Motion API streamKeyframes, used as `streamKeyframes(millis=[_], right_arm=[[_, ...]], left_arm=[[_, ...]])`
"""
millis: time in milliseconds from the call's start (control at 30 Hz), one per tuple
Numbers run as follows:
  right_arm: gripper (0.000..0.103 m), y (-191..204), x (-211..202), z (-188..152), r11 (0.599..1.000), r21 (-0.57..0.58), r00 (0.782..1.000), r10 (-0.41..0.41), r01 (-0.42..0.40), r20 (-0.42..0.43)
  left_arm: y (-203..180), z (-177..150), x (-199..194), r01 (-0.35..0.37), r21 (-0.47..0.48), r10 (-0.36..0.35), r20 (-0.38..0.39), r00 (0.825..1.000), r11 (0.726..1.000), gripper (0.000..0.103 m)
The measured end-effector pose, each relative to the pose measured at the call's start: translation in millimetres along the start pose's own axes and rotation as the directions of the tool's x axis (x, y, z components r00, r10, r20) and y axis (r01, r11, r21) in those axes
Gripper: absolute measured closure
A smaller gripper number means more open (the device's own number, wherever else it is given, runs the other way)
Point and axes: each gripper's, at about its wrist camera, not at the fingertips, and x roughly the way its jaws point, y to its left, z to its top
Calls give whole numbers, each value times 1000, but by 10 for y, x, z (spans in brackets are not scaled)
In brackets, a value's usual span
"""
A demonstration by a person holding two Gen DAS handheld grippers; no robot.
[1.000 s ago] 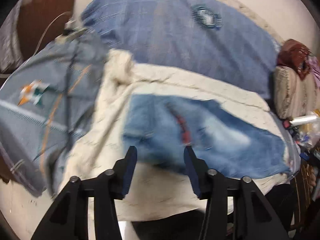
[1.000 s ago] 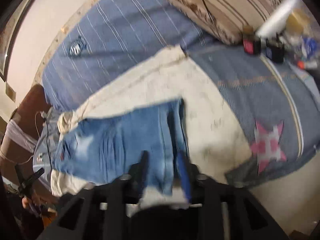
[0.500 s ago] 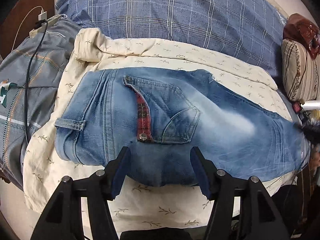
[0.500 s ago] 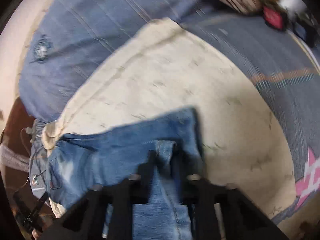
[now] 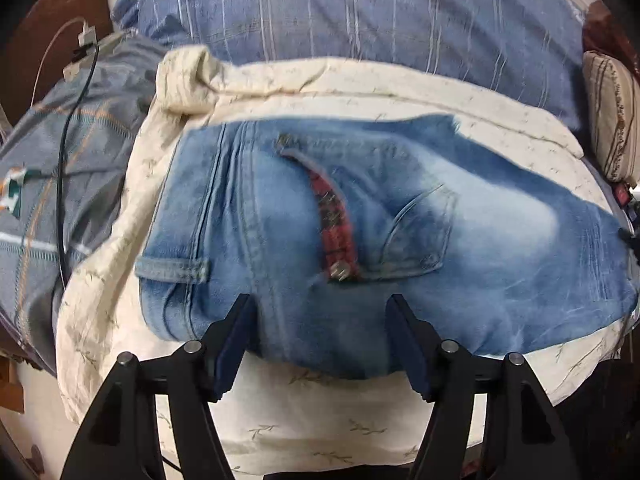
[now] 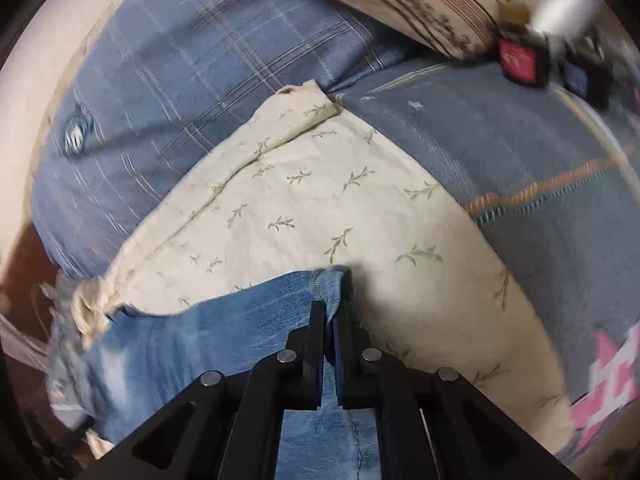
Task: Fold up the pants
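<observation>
Light blue jeans lie on a cream leaf-patterned cloth, back pocket with red plaid trim up, waist to the left. My left gripper is open and empty, its fingers just over the near edge of the seat. In the right wrist view the jeans stretch to the left. My right gripper is shut on the hem of a leg, which stands up folded between the fingers.
A blue plaid pillow lies behind the cloth. A grey-blue bedspread lies to the right. A striped cushion and small dark jars sit at back right. A charger cable lies at left.
My left gripper has moved closer to the jeans. My right gripper has closed on the leg hem and lowered toward the cloth.
</observation>
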Motion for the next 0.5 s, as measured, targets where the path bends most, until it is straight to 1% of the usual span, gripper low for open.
streamKeyframes(millis=[67,100,133,167,200,233,300,333,367,400,433,467,500], right_arm=[[96,-26,-162,22,999,24,999,27,-28,25],[96,-33,-345,15,999,34,996,13,-16,87],[96,-17,-471,23,1000,26,991,-13,10,130],[96,23,-624,-2,999,-4,986,-34,35,165],[96,62,-689,-11,999,-39,985,-25,32,169],[96,119,-746,-48,997,-72,988,-3,14,155],[96,243,-807,-154,990,-140,995,36,-22,98],[96,356,-790,-262,982,-189,998,38,-26,57],[96,444,-762,-355,976,-216,999,19,-12,30],[96,555,-680,-472,966,-257,1000,-1,-4,-16],[96,602,-610,-550,962,-273,999,-13,-1,-49],[96,637,-539,-623,960,-279,997,-24,1,-79],[96,642,-449,-713,960,-279,992,-41,7,-116]], left_arm=[[80,-11,-18,16,-23,-16,3,1000,1000,34],[103,-15,-25,20,-30,-20,8,1000,999,34],[127,-21,-59,24,-38,-23,18,1000,999,34],[137,-22,-106,28,-40,-26,33,999,999,34],[132,-24,-134,28,-38,-27,43,999,999,34],[113,-20,-187,27,-29,-25,63,998,999,34],[53,-10,-273,22,-5,-22,97,995,1000,34],[10,-10,-312,7,10,-8,120,993,1000,34],[6,0,-313,-3,13,1,128,992,1000,34],[6,4,-302,-17,12,15,128,992,1000,34],[11,-3,-264,-31,8,30,112,993,999,34],[24,-5,-210,-42,2,41,92,995,999,34],[54,-25,-125,-65,-7,65,52,997,998,34]])
